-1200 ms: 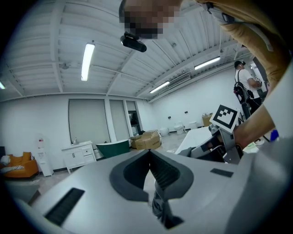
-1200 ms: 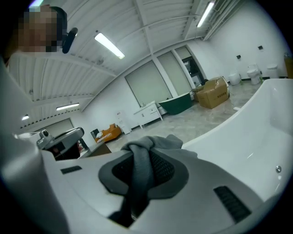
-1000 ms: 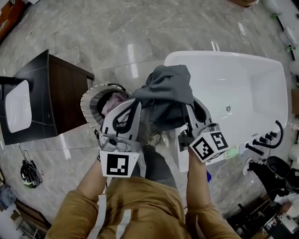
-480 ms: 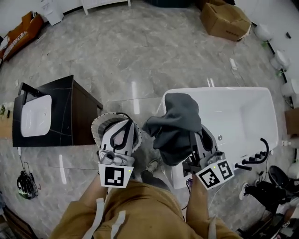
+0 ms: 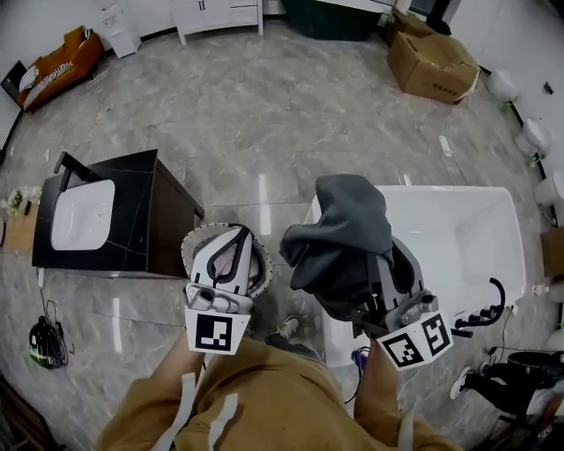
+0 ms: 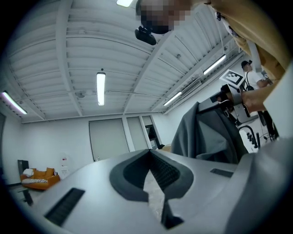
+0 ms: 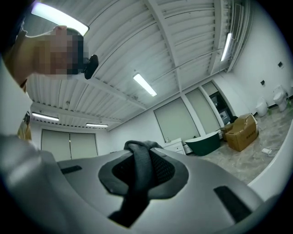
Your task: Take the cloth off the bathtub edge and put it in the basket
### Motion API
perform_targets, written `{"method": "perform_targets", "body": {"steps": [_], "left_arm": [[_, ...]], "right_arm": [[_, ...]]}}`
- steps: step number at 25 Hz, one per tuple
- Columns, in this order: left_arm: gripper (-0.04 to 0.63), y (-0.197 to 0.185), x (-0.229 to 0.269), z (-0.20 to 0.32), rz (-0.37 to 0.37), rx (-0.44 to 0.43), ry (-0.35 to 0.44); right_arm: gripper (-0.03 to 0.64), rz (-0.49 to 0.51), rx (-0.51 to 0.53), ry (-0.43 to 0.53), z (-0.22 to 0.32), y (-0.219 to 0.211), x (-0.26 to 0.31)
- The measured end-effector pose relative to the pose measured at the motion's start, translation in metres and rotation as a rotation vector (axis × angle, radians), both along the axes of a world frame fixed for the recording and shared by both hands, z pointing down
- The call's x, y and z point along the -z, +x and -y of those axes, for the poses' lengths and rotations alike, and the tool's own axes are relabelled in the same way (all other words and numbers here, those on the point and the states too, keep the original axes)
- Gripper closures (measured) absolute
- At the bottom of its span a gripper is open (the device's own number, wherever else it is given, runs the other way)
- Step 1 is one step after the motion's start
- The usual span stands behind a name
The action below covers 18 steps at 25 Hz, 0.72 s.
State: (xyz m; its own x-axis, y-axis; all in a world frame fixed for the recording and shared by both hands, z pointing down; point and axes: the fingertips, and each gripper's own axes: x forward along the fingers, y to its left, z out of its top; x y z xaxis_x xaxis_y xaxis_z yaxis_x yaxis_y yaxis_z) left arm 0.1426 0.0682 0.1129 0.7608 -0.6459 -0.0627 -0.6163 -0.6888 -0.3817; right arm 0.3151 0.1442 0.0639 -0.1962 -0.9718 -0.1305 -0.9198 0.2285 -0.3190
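A dark grey cloth (image 5: pixel 342 238) hangs bunched in the air over the near-left corner of the white bathtub (image 5: pixel 458 233). My right gripper (image 7: pixel 143 153) is shut on it, with a twisted fold of cloth (image 7: pixel 139 178) pinched between the pads. In the head view the cloth hides that gripper's tips. A round basket with a patterned rim (image 5: pixel 188 254) stands on the floor left of the tub, something pinkish inside. My left gripper (image 5: pixel 240 233) hovers over the basket, shut and holding nothing. The left gripper view shows the cloth (image 6: pixel 206 137) off to its right.
A black vanity with a white basin (image 5: pixel 84 211) stands left of the basket. Black tap fittings (image 5: pixel 480 313) sit at the tub's near right. A cardboard box (image 5: pixel 432 57) and a white cabinet (image 5: pixel 216 13) lie far across the marble floor. My shoe (image 5: pixel 286 328) is between basket and tub.
The head view has tilted up, showing more of the far floor. The cloth stays gripped in the right gripper beside the tub corner, and the left gripper stays over the basket.
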Motion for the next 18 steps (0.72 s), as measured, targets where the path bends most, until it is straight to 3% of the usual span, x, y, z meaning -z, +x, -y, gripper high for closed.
{"method": "perform_targets", "body": {"steps": [9,14,18], "left_arm": [[0.592,-0.048,0.002,0.003,0.024,0.167,0.000],[0.592,-0.093,0.016,0.008,0.007,0.247,0.027],[0.592,-0.142,0.018,0.018,-0.049,0.316,0.023]], "right_arm": [[0.563,0.011,0.167,0.038,0.025,-0.035,0.011],[0.563,0.014,0.263,0.045,0.047,-0.078,0.025],[0.563,-0.013,0.329,0.058,0.066,-0.122,0.039]]}}
